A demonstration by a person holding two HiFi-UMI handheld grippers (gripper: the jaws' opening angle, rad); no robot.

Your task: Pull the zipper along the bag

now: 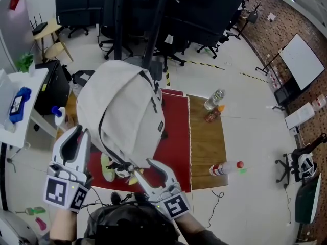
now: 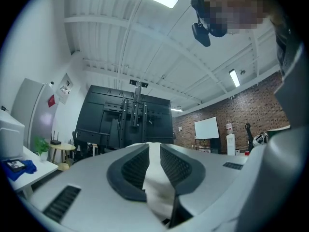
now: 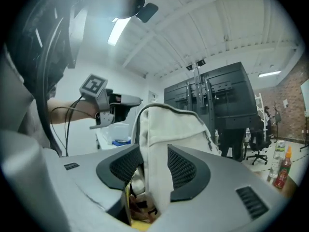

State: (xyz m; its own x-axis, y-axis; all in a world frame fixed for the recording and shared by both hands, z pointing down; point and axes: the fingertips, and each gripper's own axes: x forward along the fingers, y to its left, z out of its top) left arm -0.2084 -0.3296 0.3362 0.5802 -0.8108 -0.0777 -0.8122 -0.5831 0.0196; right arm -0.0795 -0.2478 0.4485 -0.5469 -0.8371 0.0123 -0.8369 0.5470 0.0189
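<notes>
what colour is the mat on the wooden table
Dark red; the mat shows best in the head view.

A bag (image 1: 122, 106) sits on the surface (image 1: 207, 147), with two bottles (image 1: 214, 100) to its right and a third bottle (image 1: 225, 168) nearer. The left tongs (image 1: 75, 137) and right tongs (image 1: 145, 168) flank its near end.

Left gripper (image 1: 77, 132), right gripper (image 1: 146, 168): grey, black-white marker cubes (image 1: 64, 193).

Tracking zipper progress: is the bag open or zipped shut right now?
Open, at least at its near end: the bag gapes there and yellow contents show inside. Whether the rest is closed cannot be told.
</notes>
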